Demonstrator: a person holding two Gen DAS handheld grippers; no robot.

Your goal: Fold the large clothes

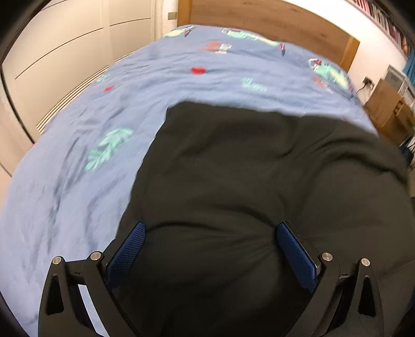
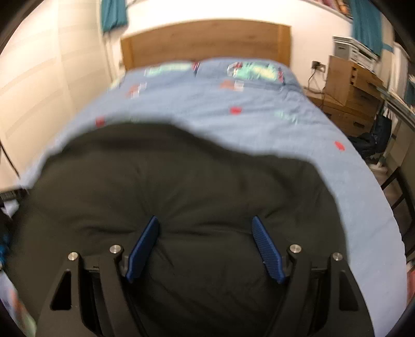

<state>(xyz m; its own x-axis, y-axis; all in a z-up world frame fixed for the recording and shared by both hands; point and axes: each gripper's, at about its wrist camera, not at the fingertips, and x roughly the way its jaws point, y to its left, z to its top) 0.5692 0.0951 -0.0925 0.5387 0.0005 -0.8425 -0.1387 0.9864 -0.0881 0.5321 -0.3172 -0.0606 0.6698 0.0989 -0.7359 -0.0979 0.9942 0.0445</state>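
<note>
Two hand-held grippers, left [image 1: 210, 230] and right [image 2: 206, 224], stand spread apart over the black garment [image 1: 246, 168], pads pressing its fabric, which lies on the blue bed [image 1: 77, 129].

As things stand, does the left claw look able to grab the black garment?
Probably yes: the left claw is open, with the black garment bunched between its fingers and nothing else in the way on the bed.

Your left wrist camera close over the black fabric garment [image 1: 246, 181], facing up the blue leaf-print bedspread [image 1: 77, 168] toward the wooden headboard [image 1: 272, 23], your right wrist camera equally near, facing squarely, both sharing garment, bedspread, headboard.
</note>
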